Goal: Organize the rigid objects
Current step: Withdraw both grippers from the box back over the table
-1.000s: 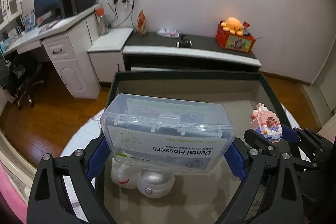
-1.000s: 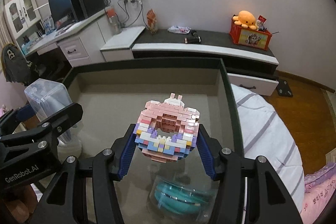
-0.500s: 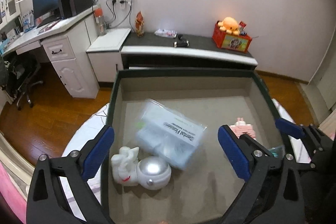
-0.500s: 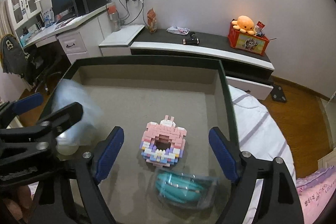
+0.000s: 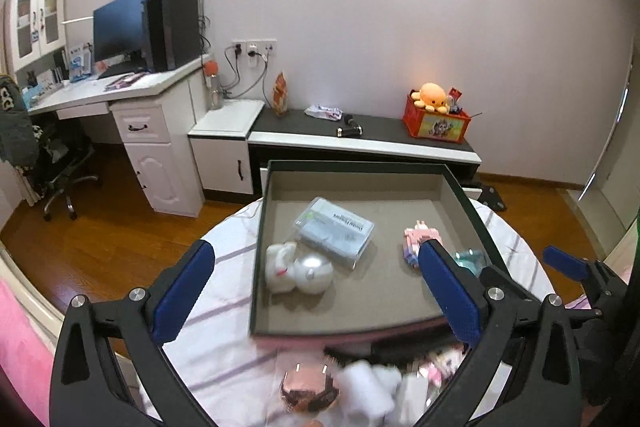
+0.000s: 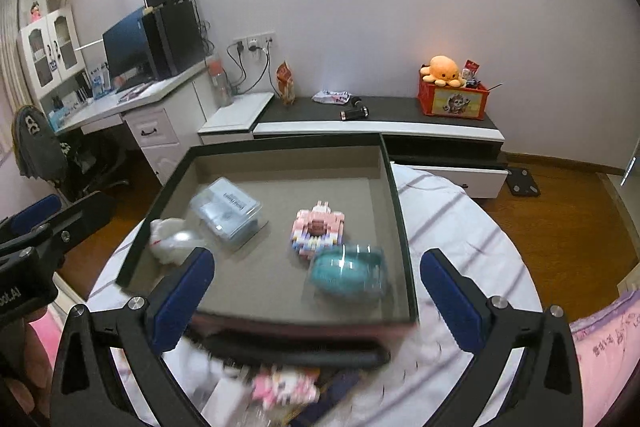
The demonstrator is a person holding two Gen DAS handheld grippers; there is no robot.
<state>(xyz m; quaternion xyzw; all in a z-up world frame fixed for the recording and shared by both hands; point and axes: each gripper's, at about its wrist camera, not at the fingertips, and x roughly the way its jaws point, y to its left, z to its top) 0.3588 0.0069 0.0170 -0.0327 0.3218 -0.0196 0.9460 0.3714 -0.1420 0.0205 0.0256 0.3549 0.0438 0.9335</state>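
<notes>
The tray (image 6: 394, 187) floor lies bare along its far wall and far right corner. The floss box (image 6: 226, 213) and white figure (image 6: 170, 239) crowd its left edge; the brick donut (image 6: 318, 233) and teal case (image 6: 348, 273) touch near the right wall. A bare lane runs between the pairs.

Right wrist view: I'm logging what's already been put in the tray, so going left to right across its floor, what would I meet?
White rabbit figure → clear dental flosser box → pink brick-built donut → teal item in clear packaging, all inside the dark-rimmed tray.
</notes>
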